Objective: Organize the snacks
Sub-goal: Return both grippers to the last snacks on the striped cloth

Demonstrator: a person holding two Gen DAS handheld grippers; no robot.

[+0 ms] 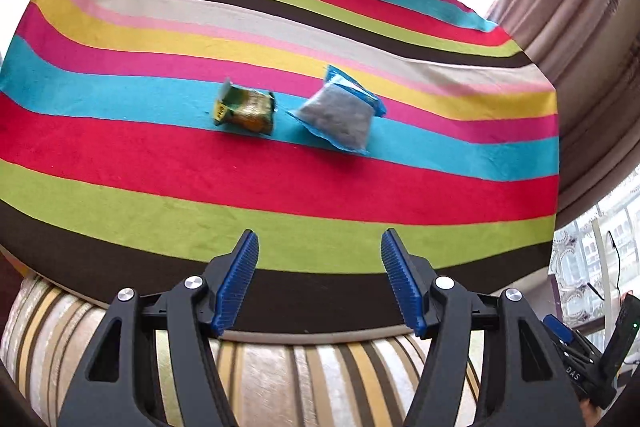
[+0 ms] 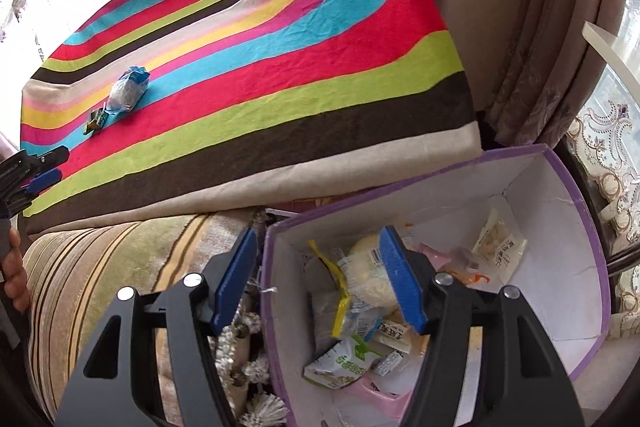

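On striped fabric (image 1: 280, 183) lie two crinkly packets, green (image 1: 246, 110) and blue-edged (image 1: 340, 115)

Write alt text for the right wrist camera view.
The open right gripper hovers over a purple-rimmed box of snack packets, holding nothing. Two packets, blue and green, lie on the striped cloth.
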